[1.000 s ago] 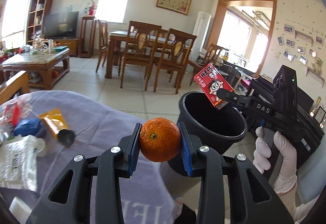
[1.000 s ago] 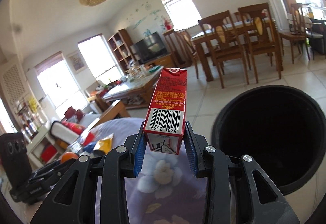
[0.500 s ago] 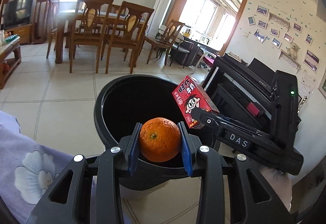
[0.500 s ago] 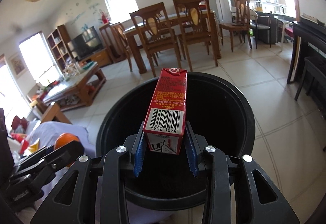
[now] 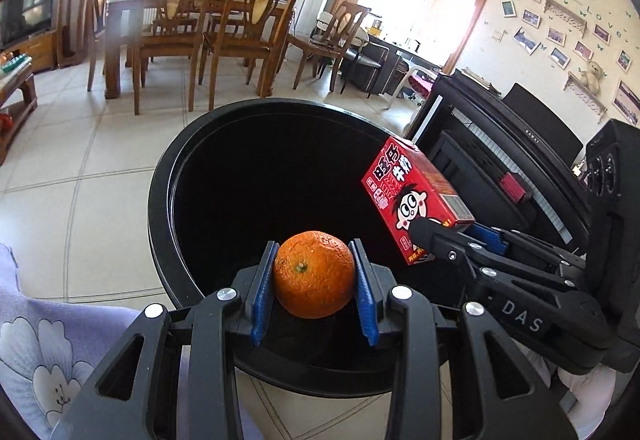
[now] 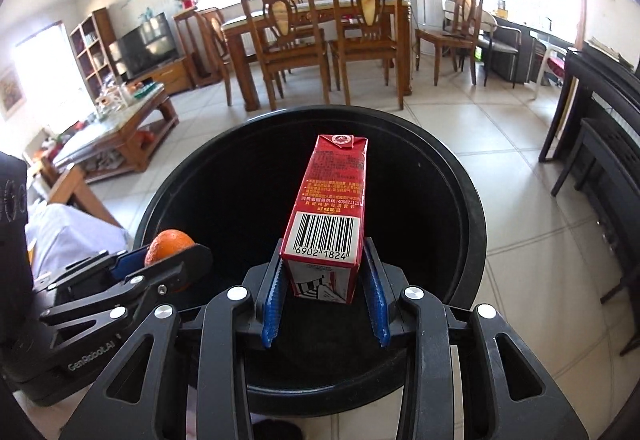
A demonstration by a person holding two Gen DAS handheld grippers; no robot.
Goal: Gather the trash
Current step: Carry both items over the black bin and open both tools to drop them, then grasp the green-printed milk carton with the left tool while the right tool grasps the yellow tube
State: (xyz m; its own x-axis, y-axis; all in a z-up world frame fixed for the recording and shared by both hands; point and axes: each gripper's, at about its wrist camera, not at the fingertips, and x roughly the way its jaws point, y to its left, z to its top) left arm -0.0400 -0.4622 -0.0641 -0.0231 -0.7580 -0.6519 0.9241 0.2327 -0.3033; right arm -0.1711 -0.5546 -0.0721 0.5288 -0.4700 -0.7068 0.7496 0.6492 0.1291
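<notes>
My left gripper (image 5: 314, 282) is shut on an orange (image 5: 314, 274) and holds it over the near rim of a round black trash bin (image 5: 160, 208). My right gripper (image 6: 324, 280) is shut on a red milk carton (image 6: 332, 208) with a barcode and holds it over the bin's mouth (image 6: 476, 236). The carton (image 5: 412, 200) also shows at the right in the left wrist view, and the orange (image 6: 168, 244) at the left in the right wrist view. The bin's inside is dark.
The bin stands on a tiled floor (image 5: 80, 180) beside a table with a lilac flowered cloth (image 5: 36, 344). A black piano (image 5: 520, 168) stands to the right. A dining table with wooden chairs (image 6: 320, 40) is behind, a coffee table (image 6: 116, 124) at the left.
Both grippers have moved from the clothed table over to the bin, still gripping the orange and the carton. The bin's mouth now fills the middle of both views.
</notes>
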